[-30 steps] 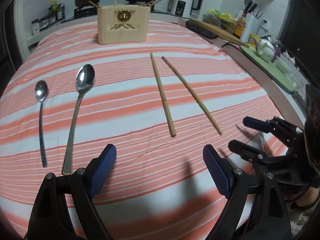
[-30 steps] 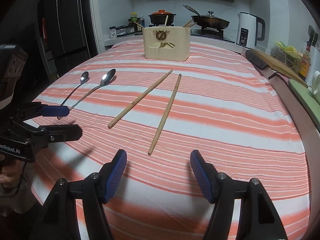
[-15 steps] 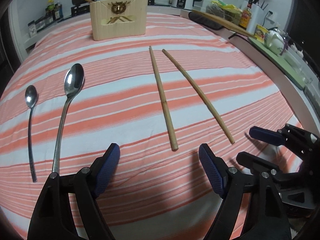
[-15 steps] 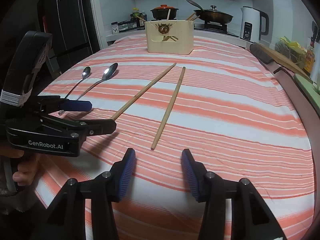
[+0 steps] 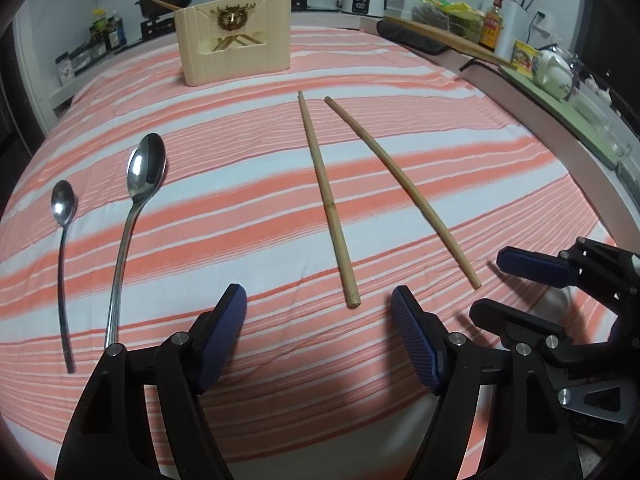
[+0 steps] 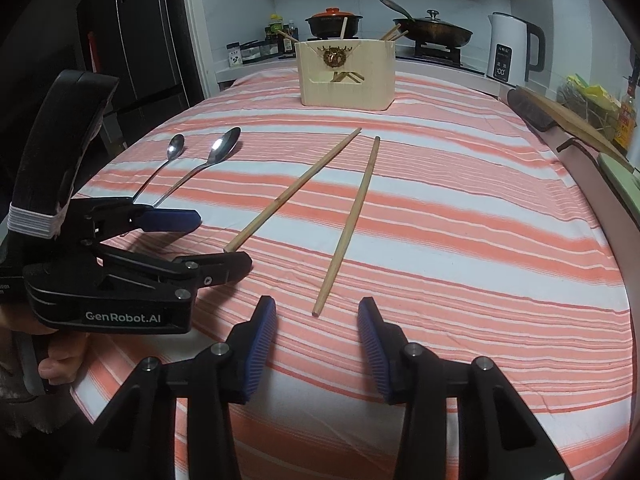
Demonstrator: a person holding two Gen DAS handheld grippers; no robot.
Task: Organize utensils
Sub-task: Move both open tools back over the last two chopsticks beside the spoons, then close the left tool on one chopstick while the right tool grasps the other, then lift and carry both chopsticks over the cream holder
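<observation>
Two wooden chopsticks (image 5: 328, 204) (image 5: 404, 188) lie side by side on the striped cloth. A large spoon (image 5: 140, 184) and a small spoon (image 5: 62, 216) lie to their left. A wooden utensil holder (image 5: 236, 40) stands at the far end with several sticks in it. My left gripper (image 5: 318, 304) hovers just short of the left chopstick's near end, its jaws closing with nothing gripped. My right gripper (image 6: 317, 312) is closing too, and the right chopstick (image 6: 352, 220) ends between its tips untouched. In the right wrist view the left gripper (image 6: 222, 242) sits beside the other chopstick (image 6: 296, 188).
A white kettle (image 6: 514, 48), a frying pan (image 6: 434, 32) and a red-lidded pot (image 6: 334, 20) stand on the counter behind the holder. A long wooden board (image 5: 444, 40) and a teapot (image 5: 554, 72) line the table's right edge. A hand (image 6: 60, 360) holds the left gripper.
Both pairs of jaws have narrowed. The left gripper has moved forward and down toward the chopsticks' near ends, showing larger in the right wrist view. The utensils have not moved.
</observation>
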